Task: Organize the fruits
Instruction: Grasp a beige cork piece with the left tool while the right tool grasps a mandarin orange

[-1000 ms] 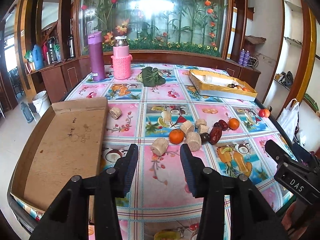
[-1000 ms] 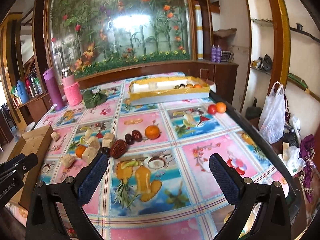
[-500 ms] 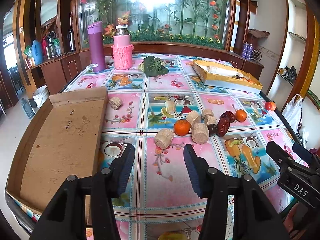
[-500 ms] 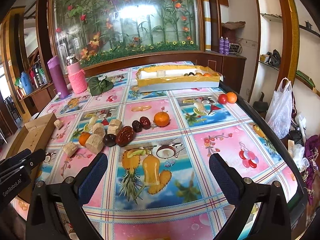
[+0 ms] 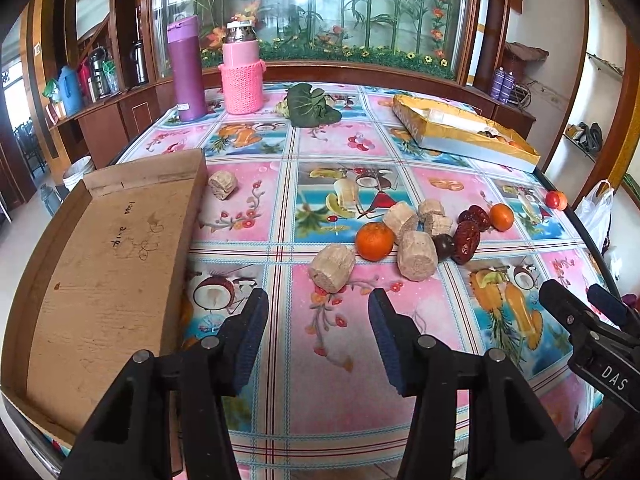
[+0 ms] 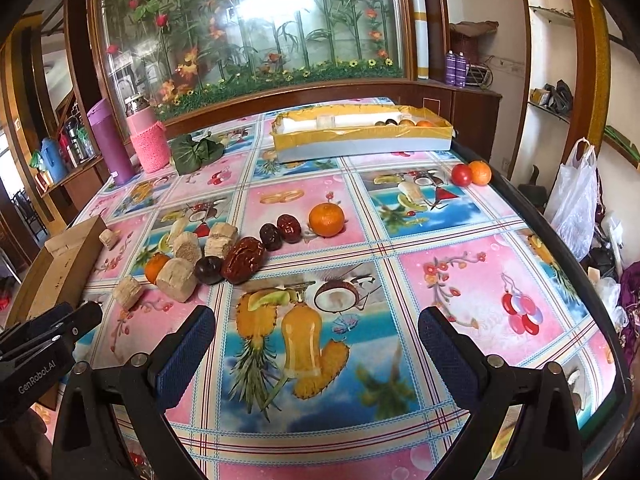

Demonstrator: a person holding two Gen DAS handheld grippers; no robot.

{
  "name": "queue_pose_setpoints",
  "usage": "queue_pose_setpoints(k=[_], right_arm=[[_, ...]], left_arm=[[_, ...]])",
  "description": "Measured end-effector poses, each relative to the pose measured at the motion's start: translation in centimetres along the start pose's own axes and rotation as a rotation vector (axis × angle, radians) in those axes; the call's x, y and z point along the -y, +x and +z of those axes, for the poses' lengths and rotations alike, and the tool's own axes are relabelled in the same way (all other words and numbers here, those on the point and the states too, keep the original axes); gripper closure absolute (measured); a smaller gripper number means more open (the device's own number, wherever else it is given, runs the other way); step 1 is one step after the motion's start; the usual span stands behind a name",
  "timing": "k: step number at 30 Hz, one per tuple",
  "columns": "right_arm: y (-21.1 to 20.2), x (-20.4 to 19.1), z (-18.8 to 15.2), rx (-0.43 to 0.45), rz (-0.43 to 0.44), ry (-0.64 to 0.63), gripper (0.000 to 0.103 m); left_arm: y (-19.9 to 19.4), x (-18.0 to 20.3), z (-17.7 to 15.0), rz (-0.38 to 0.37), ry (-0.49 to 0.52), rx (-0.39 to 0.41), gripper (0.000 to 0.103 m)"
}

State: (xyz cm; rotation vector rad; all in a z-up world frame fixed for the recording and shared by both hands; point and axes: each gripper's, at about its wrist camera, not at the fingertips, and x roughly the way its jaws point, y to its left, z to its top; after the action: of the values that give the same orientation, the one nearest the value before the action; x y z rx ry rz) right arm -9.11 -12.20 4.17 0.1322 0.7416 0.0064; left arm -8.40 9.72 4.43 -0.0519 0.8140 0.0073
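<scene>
Left gripper [image 5: 318,316]: jaws parted, empty. Right gripper [image 6: 316,332]: jaws wide, empty. Glossy orange [image 5: 375,241], wrinkled red dates [image 5: 465,236] and tan cylinders [image 5: 331,268] clustered just ahead of left gripper.

Black left gripper [image 5: 318,334] — blue ribbed pads [image 5: 251,332], silver screws

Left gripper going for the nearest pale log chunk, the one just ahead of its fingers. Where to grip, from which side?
Grip the pale log chunk across its curved sides, at mid-length. It lies on its side, cut face toward the left gripper, so come straight ahead and low with the open jaws straddling it. The orange sits just behind on the right, so probably stop short of pushing through.
</scene>
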Motion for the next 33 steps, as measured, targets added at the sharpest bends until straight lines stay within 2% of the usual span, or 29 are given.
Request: queue_pose_setpoints(k=[12, 16, 20, 27, 33], right_arm=[[1.0, 0.0, 0.1, -0.028, 0.024, 0.007, 0.001], [1.3, 0.1, 0.1, -0.040, 0.031, 0.013, 0.001], [1.6, 0.3, 0.2, -0.054, 0.045, 0.018, 0.001], [1.4, 1.7, 1.6, -0.045, -0.001, -0.023, 0.001], [2.1, 3.4, 3.3, -0.052, -0.007, -0.016, 0.001]], left_arm=[[1.0, 0.3, 0.0, 0.002, 0.008, -0.025, 0.052], [1.3, 0.3, 0.0, 0.000, 0.007, -0.031, 0.047], [1.5, 0.1, 0.1, -0.015, 0.001, -0.043, 0.047], [2.0, -2.2, 0.6, -0.039, -0.019, -0.057, 0.047], [2.5, -3.2, 1.3, -0.074, -0.010, -0.069, 0.047]])
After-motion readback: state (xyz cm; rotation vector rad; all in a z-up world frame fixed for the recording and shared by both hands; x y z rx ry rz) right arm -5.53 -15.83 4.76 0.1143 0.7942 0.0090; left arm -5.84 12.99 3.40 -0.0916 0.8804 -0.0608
